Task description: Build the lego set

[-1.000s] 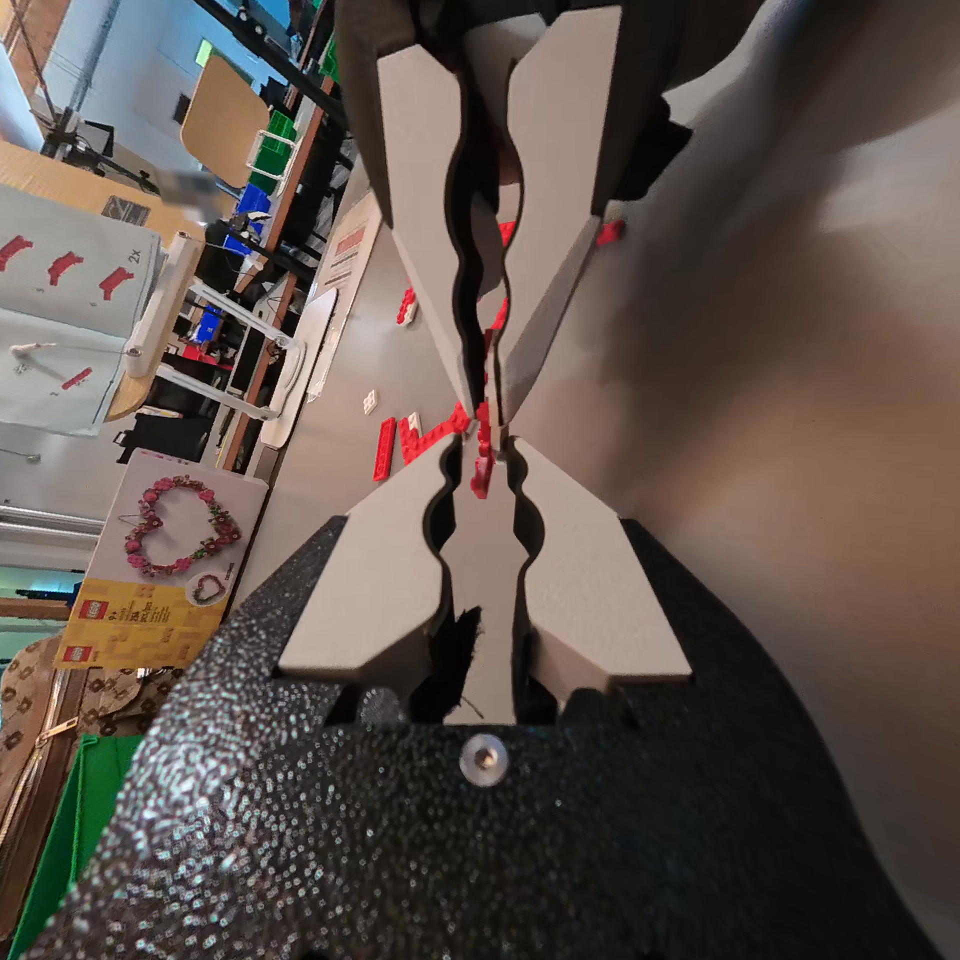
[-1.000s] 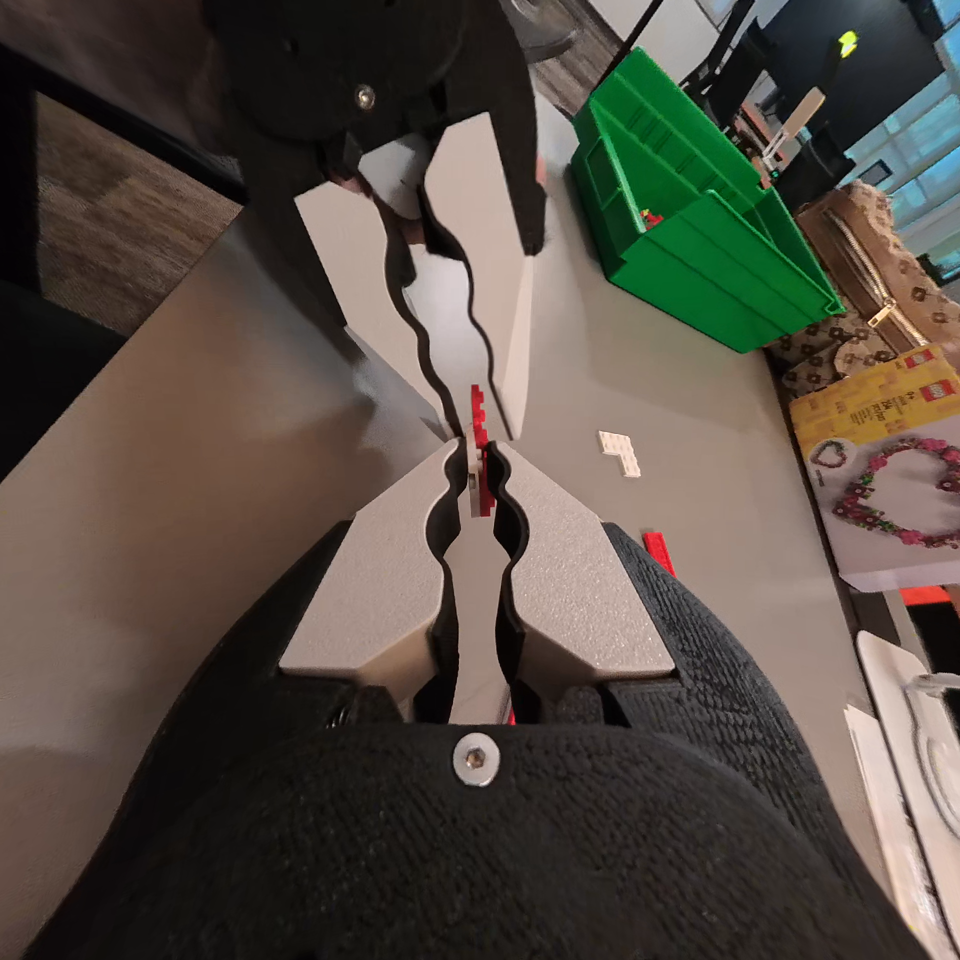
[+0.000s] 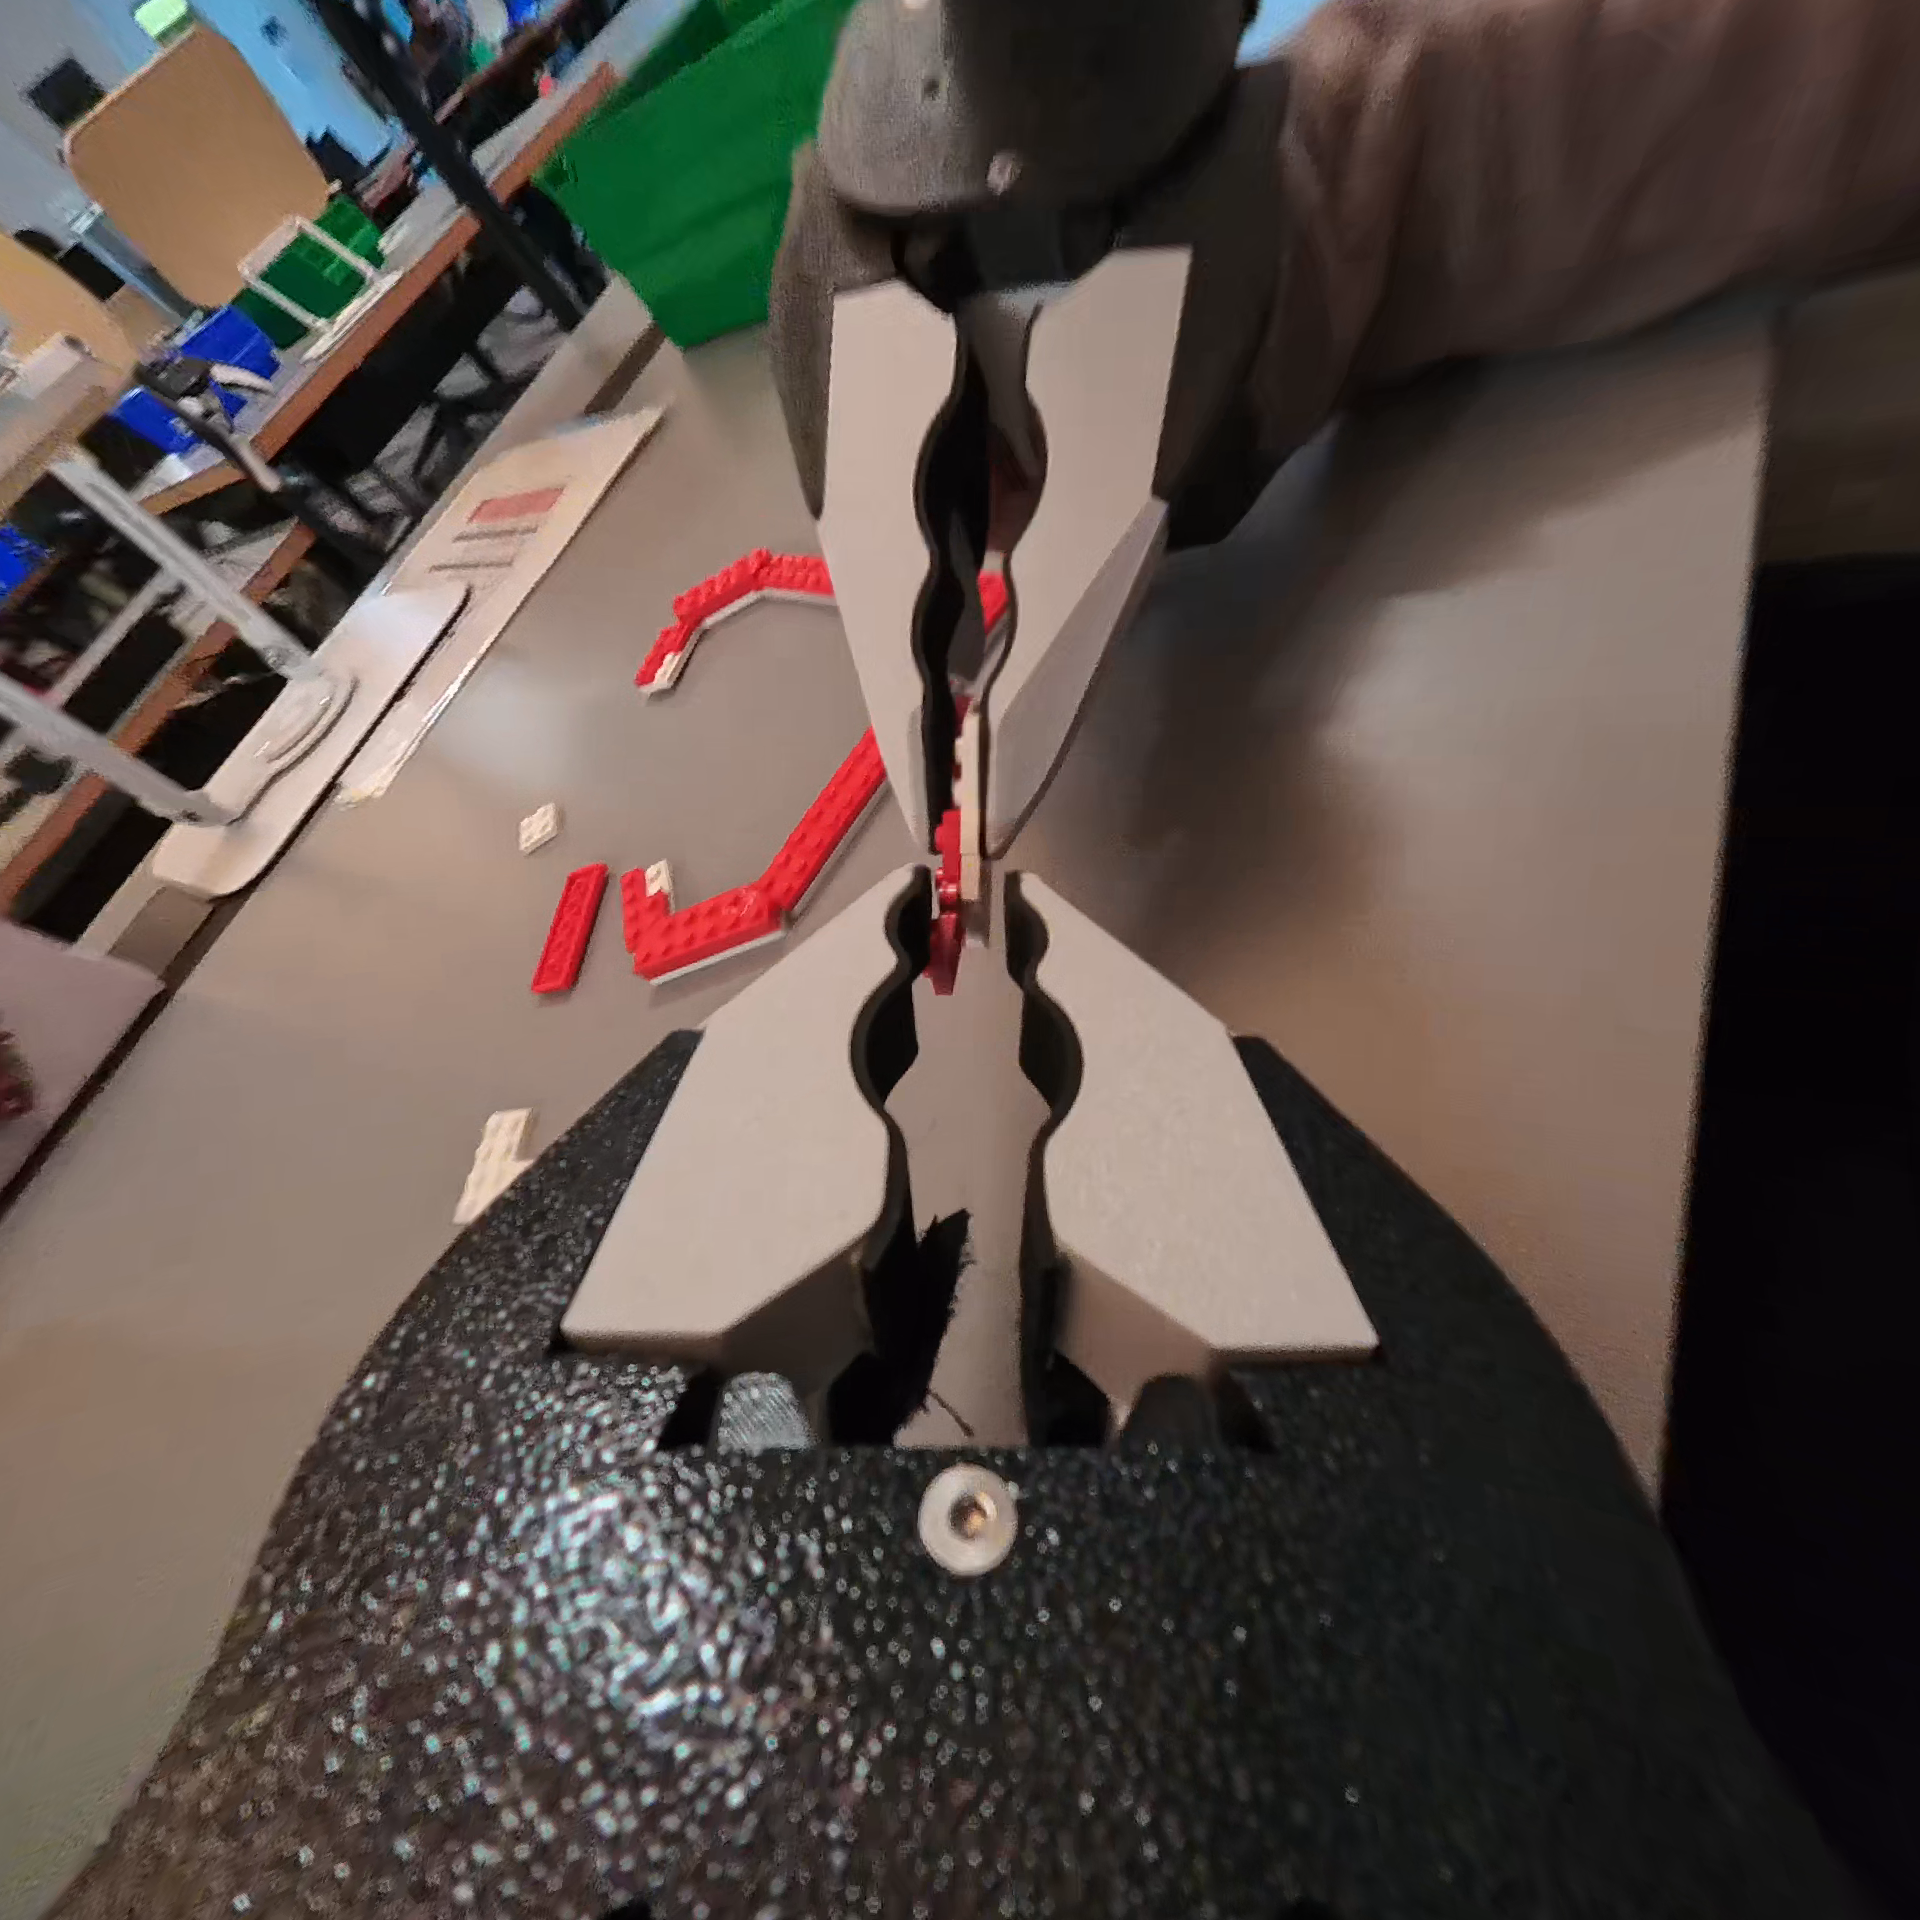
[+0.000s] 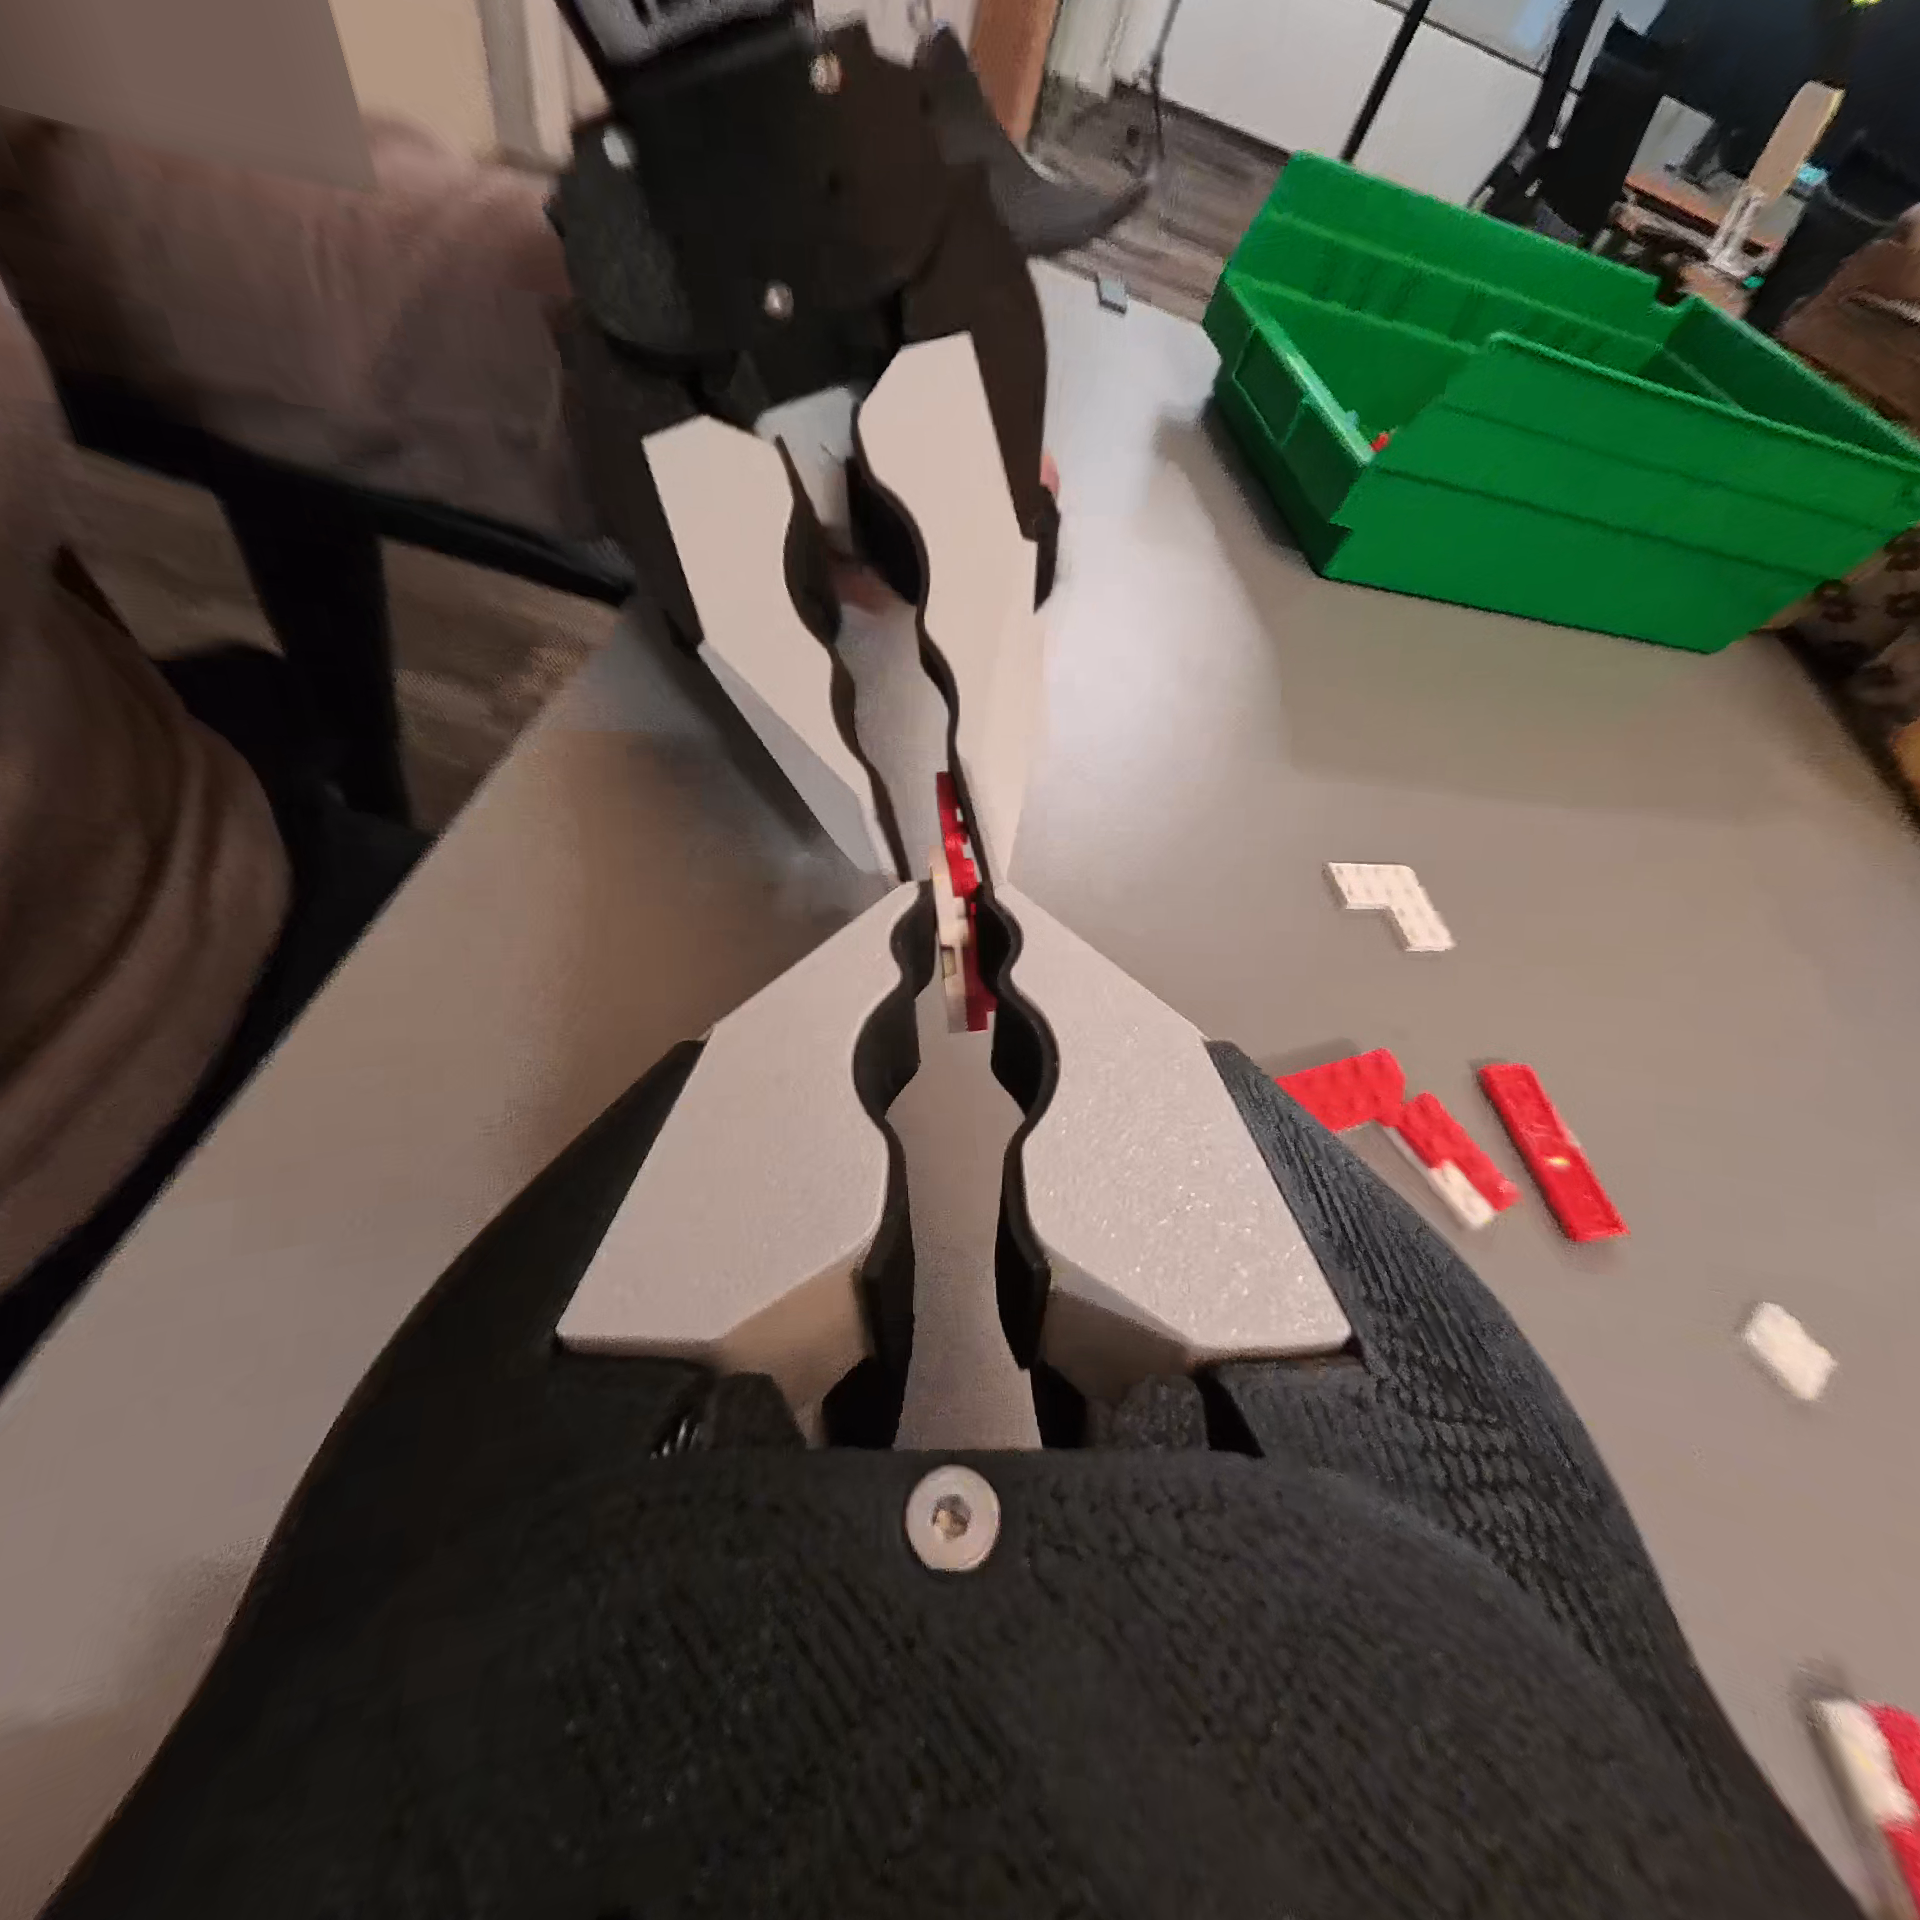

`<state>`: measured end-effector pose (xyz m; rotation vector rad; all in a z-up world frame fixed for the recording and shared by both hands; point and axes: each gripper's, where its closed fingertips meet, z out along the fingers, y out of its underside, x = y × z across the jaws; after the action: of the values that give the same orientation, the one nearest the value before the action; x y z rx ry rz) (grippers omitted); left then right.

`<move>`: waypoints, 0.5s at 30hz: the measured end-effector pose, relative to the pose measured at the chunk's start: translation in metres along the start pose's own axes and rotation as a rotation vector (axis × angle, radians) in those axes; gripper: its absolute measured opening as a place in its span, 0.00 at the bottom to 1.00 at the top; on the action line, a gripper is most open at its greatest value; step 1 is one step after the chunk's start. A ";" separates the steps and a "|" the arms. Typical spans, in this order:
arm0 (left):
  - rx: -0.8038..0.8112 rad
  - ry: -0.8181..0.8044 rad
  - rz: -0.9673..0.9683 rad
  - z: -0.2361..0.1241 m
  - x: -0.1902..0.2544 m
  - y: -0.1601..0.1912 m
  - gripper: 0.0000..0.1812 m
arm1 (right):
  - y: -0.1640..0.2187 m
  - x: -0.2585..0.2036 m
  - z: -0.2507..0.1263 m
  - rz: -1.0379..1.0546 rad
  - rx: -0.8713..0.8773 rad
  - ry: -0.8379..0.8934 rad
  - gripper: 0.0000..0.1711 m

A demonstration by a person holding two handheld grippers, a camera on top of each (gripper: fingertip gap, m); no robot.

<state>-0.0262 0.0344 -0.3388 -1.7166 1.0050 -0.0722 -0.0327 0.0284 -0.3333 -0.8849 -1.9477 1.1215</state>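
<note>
Above the grey desk [image 3: 1351,727], near its edge, the two tools meet tip to tip, each facing the other. The left tool [image 3: 961,914] is closed on one end of a small red-and-white plate stack [image 3: 951,914], and the right tool [image 4: 951,945] is closed on the other end of the same stack, seen there as a white plate against a red one [image 4: 961,956]. In the left wrist view the right tool [image 3: 951,831] comes in from above the frame, its tips just touching the left tool's tips with the stack bridging them. The stack's long axis runs along the line joining the two tools, edge-on to both cameras, so each pair of jaws pinches the flat faces. I judge the step in hand is pressing two plates together in mid-air; the move turns on keeping both tools in line so the studs seat squarely and do not shear sideways.

On the desk beyond, the partly built red frame [image 3: 748,894] lies flat with a loose red plate [image 3: 566,925] just beside it and a small white piece [image 3: 537,828] near. From the right wrist view, a white L-shaped plate [image 4: 1387,902], further red plates [image 4: 1548,1148] and a green bin [image 4: 1558,457] sit well apart from the held stack.
</note>
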 end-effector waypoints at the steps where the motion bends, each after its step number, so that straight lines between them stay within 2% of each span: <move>1: 0.045 0.028 -0.032 -0.003 0.001 -0.006 0.06 | -0.004 -0.002 -0.002 0.045 0.034 -0.028 0.03; 4: 0.159 0.090 -0.108 -0.013 0.004 -0.022 0.08 | -0.016 -0.006 -0.007 0.130 0.124 -0.094 0.03; 8: 0.257 0.079 -0.213 -0.022 -0.007 -0.033 0.25 | -0.032 0.000 -0.017 0.167 0.230 -0.089 0.03; 11: 0.337 0.104 -0.302 -0.025 -0.009 -0.043 0.25 | -0.044 0.004 -0.025 0.200 0.317 -0.085 0.03; 15: 0.432 0.069 -0.313 -0.029 -0.013 -0.056 0.12 | -0.058 0.006 -0.034 0.242 0.416 -0.112 0.03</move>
<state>-0.0166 0.0239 -0.2756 -1.4608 0.6984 -0.5175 -0.0193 0.0246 -0.2675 -0.8540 -1.6296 1.6746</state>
